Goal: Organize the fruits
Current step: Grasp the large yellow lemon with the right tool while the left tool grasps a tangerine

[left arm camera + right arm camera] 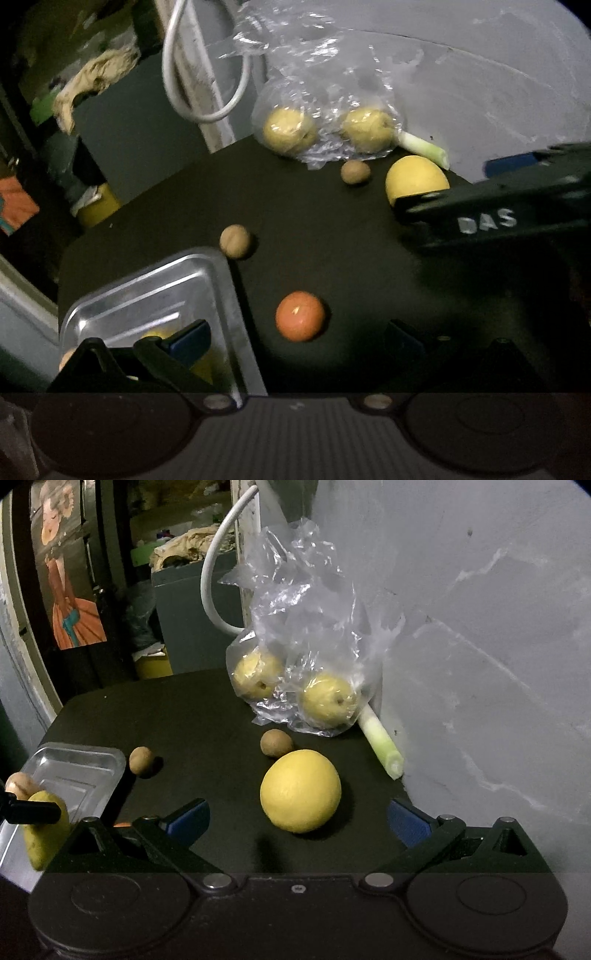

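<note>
My left gripper is open over the black table, with an orange lying just ahead between its fingers. Its left finger hangs over a metal tray that holds a yellow fruit, partly hidden. My right gripper is open too, and a large yellow citrus sits between its blue pads, untouched. Two small brown round fruits lie loose on the table. In the left wrist view the right gripper reaches in from the right beside the citrus.
A clear plastic bag with two yellow pears leans against the grey wall at the table's back. A green onion stalk lies beside it. A white cable hangs behind. The tray sits at the table's left edge.
</note>
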`<move>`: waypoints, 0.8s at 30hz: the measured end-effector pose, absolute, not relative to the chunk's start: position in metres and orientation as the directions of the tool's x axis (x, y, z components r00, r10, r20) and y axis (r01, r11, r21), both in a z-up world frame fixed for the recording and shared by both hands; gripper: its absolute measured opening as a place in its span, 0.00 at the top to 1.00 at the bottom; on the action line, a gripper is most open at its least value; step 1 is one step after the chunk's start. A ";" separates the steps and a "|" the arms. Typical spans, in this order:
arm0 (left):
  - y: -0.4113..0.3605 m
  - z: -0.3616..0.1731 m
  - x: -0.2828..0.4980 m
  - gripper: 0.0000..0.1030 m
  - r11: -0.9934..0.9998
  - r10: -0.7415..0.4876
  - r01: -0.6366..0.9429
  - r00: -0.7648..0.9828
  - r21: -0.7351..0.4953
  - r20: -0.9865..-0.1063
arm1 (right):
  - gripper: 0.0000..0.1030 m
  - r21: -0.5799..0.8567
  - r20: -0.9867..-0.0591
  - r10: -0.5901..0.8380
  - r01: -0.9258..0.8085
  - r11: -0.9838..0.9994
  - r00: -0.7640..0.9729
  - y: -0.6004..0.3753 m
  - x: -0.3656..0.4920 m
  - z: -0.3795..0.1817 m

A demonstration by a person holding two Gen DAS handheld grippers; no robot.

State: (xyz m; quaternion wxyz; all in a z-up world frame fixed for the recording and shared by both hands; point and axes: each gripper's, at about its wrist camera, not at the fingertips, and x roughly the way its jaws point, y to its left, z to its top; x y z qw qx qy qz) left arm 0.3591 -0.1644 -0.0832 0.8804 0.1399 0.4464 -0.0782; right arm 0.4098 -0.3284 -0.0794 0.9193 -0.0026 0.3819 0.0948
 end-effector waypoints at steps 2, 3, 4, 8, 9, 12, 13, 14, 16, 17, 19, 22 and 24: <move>-0.169 -0.086 0.362 0.06 0.939 -0.011 0.282 0.594 0.195 -0.804 | 0.03 0.066 -0.715 0.168 -0.174 0.983 0.678 -0.327 0.418 -0.086; -0.171 -0.088 0.364 0.09 0.935 -0.012 0.292 0.595 0.203 -0.804 | 0.06 0.059 -0.721 0.167 -0.180 0.982 0.672 -0.325 0.423 -0.089; -0.173 -0.090 0.366 0.10 0.932 -0.013 0.299 0.593 0.205 -0.805 | 0.07 0.054 -0.724 0.170 -0.190 0.980 0.669 -0.323 0.426 -0.091; -0.172 -0.092 0.375 0.17 0.944 -0.036 0.287 0.579 0.162 -0.814 | 0.13 0.049 -0.733 0.176 -0.207 0.977 0.657 -0.319 0.436 -0.098; -0.171 -0.092 0.376 0.19 0.947 -0.042 0.282 0.577 0.151 -0.815 | 0.15 0.052 -0.735 0.176 -0.204 0.978 0.655 -0.320 0.438 -0.099; -0.169 -0.092 0.378 0.23 0.950 -0.044 0.275 0.579 0.145 -0.814 | 0.18 0.063 -0.738 0.173 -0.190 0.980 0.652 -0.322 0.440 -0.102; -0.168 -0.092 0.378 0.24 0.951 -0.046 0.274 0.579 0.142 -0.814 | 0.18 0.066 -0.739 0.174 -0.187 0.980 0.651 -0.323 0.441 -0.103; -0.167 -0.093 0.378 0.28 0.952 -0.049 0.274 0.577 0.136 -0.815 | 0.19 0.070 -0.740 0.175 -0.185 0.980 0.649 -0.323 0.441 -0.103; -0.166 -0.093 0.377 0.33 0.954 -0.051 0.269 0.572 0.128 -0.818 | 0.23 0.078 -0.741 0.179 -0.183 0.980 0.647 -0.324 0.441 -0.105; -0.165 -0.094 0.377 0.36 0.956 -0.049 0.266 0.567 0.127 -0.822 | 0.24 0.082 -0.740 0.182 -0.182 0.980 0.647 -0.324 0.441 -0.105; -0.164 -0.096 0.378 0.37 0.959 -0.042 0.255 0.558 0.123 -0.829 | 0.27 0.088 -0.739 0.185 -0.180 0.980 0.648 -0.323 0.440 -0.105; -0.162 -0.097 0.379 0.38 0.966 -0.047 0.238 0.549 0.103 -0.834 | 0.35 0.084 -0.731 0.178 -0.172 0.981 0.659 -0.323 0.440 -0.106; -0.161 -0.098 0.380 0.42 0.969 -0.050 0.229 0.548 0.092 -0.835 | 0.38 0.085 -0.730 0.175 -0.167 0.982 0.660 -0.322 0.441 -0.106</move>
